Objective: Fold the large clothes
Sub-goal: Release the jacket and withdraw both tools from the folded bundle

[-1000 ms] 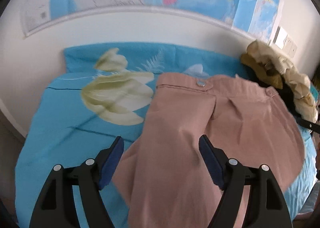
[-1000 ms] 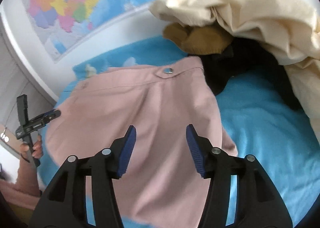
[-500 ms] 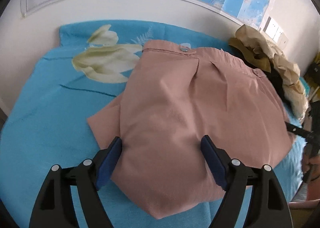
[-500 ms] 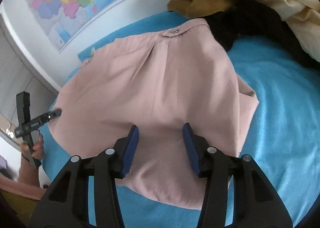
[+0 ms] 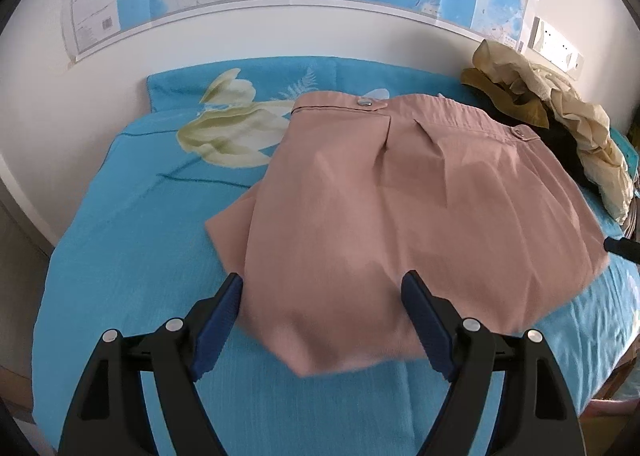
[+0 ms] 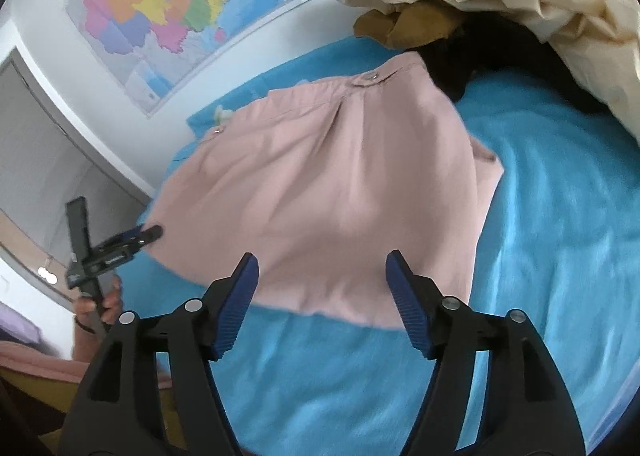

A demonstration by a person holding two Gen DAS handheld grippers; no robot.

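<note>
Nearest the pink garment's folded edge, both grippers stand with fingers spread and empty. That edge lies between the left gripper's fingers, apparently below them; contact cannot be confirmed. By the right wrist view, the right gripper sits just short of the same hem, apart from it. The garment lies on the blue bed cover, doubled over once, with an under-layer protruding at each side. Judgement: one fold done, further folds and squaring remain. Beyond the garment's waistband, a heap of other clothes awaits, unfolded.
</note>
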